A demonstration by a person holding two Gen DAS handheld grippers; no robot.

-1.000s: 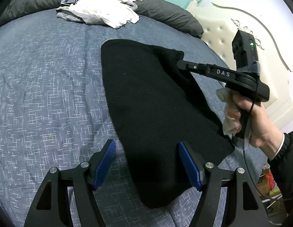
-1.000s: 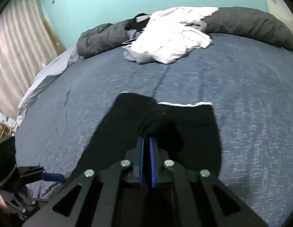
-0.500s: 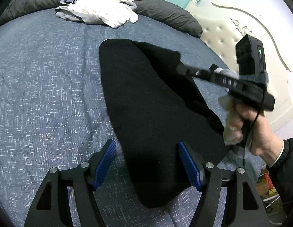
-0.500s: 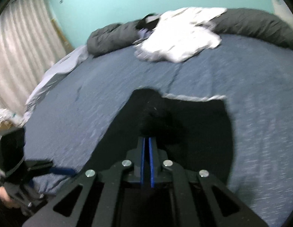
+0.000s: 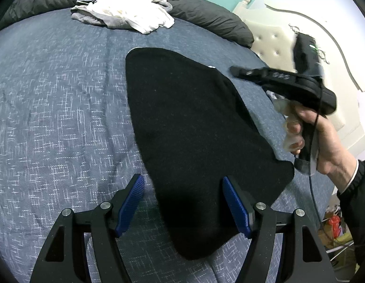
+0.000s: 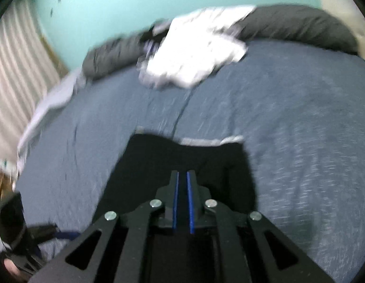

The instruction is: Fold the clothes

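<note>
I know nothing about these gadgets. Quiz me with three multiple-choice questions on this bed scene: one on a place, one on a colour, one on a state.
1. Where does the white clothes pile lie?
A. at the far end of the bed, by the dark pillows
B. on the floor
C. on the black garment

2. What colour are the pads of the left gripper?
A. red
B. blue
C. green

3. How do the left gripper's jaws stand?
A. wide apart over the black garment
B. clamped on a pillow
C. gripping the white pile

Answers: 1 A, the pile sits by the dark pillows. 2 B, both pads show blue. 3 A, nothing lies between the pads.
</note>
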